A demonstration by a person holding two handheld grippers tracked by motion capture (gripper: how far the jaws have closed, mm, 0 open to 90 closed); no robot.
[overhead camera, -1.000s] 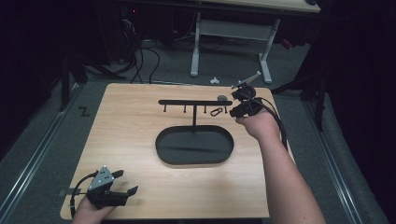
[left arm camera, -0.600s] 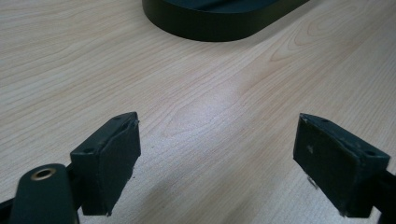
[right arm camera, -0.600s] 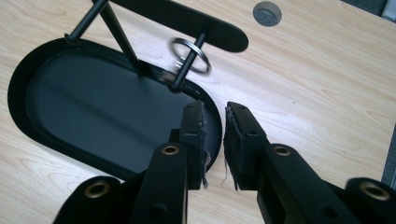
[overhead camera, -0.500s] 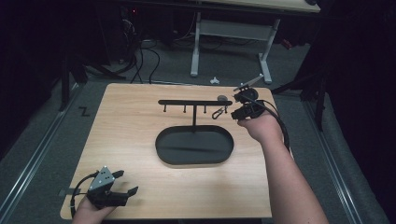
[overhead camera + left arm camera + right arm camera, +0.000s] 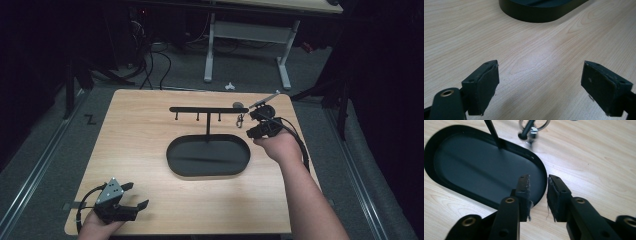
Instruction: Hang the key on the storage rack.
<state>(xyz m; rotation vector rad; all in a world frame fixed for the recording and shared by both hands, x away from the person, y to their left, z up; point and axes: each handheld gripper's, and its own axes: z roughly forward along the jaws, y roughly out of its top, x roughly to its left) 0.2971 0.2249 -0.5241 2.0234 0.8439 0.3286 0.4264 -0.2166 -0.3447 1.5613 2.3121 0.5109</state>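
right gripper (image 5: 252, 125) | jaws just opening, nothing between | keyring (image 5: 240, 120) now hangs free on rack hook, just beside it

High view: fixed above the near edge, facing forward and down, taking in the whole table (image 5: 145, 150). Left gripper view: close and low over the wood, facing the black oval tray (image 5: 541, 12). Right gripper view: close, angled down at that tray (image 5: 474, 162). All three share it.

Matt black tray (image 5: 207, 167), pale wood-grain table (image 5: 140, 150), shiny metal keyring (image 5: 534, 126)
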